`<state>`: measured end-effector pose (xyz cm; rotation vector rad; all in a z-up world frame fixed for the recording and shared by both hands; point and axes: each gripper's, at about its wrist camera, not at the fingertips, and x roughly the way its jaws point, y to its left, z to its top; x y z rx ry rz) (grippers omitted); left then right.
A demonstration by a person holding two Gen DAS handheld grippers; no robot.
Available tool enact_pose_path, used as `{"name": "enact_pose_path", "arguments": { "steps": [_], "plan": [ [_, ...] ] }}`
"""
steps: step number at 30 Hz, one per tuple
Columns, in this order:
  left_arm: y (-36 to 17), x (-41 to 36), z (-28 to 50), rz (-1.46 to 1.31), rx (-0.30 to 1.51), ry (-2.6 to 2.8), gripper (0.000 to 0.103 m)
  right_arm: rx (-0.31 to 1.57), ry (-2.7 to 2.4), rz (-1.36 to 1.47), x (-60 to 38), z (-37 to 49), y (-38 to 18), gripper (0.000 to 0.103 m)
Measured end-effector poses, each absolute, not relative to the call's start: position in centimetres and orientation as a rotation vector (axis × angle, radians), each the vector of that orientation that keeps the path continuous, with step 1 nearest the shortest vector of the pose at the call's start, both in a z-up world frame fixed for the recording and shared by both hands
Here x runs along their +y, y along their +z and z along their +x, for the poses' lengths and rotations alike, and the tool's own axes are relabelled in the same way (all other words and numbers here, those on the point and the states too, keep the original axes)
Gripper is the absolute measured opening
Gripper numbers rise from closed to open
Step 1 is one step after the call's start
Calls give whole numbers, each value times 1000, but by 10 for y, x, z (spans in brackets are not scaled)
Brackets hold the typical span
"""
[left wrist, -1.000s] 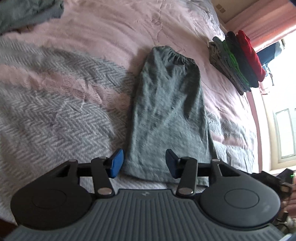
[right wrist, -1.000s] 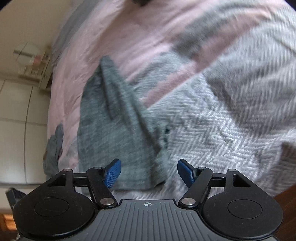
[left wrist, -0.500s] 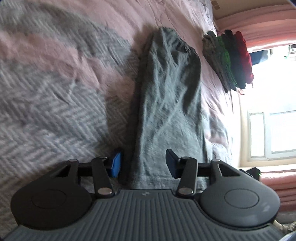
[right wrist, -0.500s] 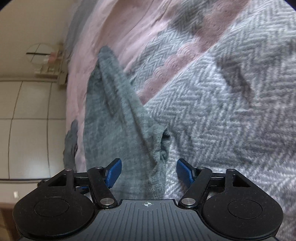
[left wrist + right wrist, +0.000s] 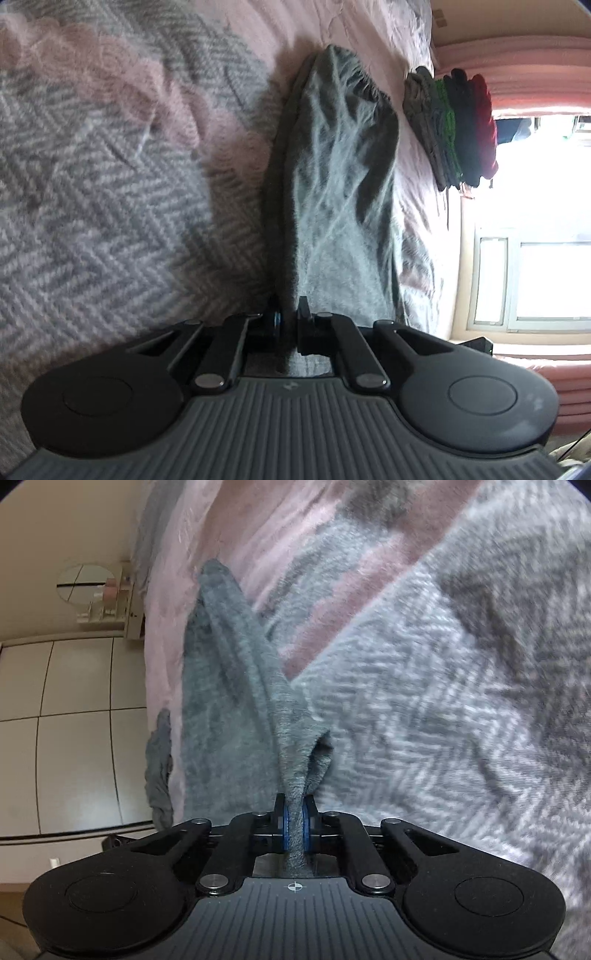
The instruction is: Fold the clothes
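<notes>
Both tools point(image 5: 289, 318) point(image 5: 294, 821) clamped on grey garment point(image 5: 332, 192)

a bed point(image 5: 413, 40) with a pink sheet carries a grey and pink herringbone blanket point(image 5: 461, 686). beside it a bright window point(image 5: 535, 280) (very overexposed) has pink curtains point(image 5: 517, 55). white wardrobe doors point(image 5: 66, 709) and a small shelf point(image 5: 110, 605) stand against a cream wall point(image 5: 55, 535).
</notes>
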<state>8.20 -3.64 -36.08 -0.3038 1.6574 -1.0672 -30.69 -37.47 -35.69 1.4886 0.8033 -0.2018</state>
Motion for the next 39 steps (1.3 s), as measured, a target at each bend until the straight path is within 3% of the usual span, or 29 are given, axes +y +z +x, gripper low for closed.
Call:
{"name": "enact_pose_path", "arguments": {
  "steps": [12,22,25,27,29,39],
  "plan": [
    [-335,-74,137,-636,1693,-1023,5,797,-292,1695,-442,-256,-323,6],
    [-384,-161,210,-789,1793,-876,8,784,-460,1695,-527,-166,-351,6],
    [-404,-173,226,-843,1798,-794,24,699,-518,1712,-537,-152,-366,34],
    [-412,-174,236,-889,1780,-749,35,623,-567,1631,-540,-151,-358,71],
    [-412,-170,244,-901,1743,-752,44,561,-601,1533,-538,-153,-347,75],
    [-384,-170,241,-562,1610,-984,44,726,-522,1108,-503,-158,-339,74]
  ]
}}
